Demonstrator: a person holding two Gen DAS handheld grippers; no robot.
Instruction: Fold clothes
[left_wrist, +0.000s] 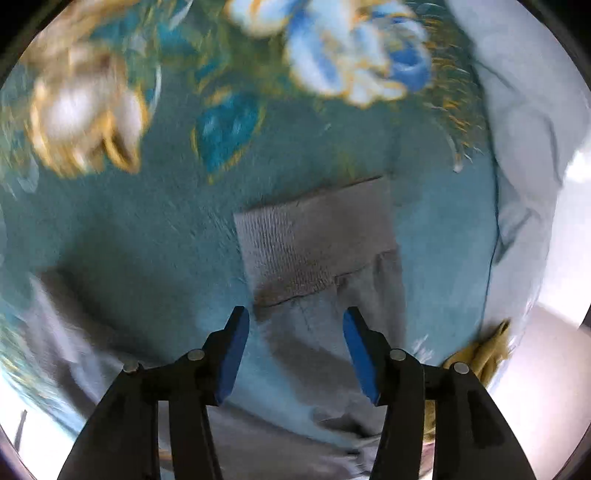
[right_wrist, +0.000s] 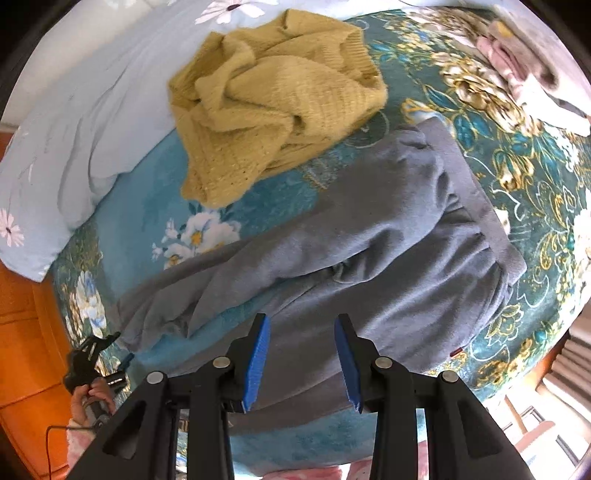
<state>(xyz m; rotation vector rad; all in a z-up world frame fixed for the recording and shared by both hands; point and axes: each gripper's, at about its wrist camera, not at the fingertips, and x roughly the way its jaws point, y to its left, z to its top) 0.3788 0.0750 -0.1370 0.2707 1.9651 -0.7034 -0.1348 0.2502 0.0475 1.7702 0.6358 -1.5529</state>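
Showing grey trousers spread flat across the floral bedspread, a leg cuff lying just ahead of the left gripper, whose jaws stand wide and empty. Right gripper hovers over the seat, jaws likewise apart. Fabric appears soft, limp, light fleece; best pinched at ribbed cuff or waistband. Yellow sweater lies crumpled beyond.
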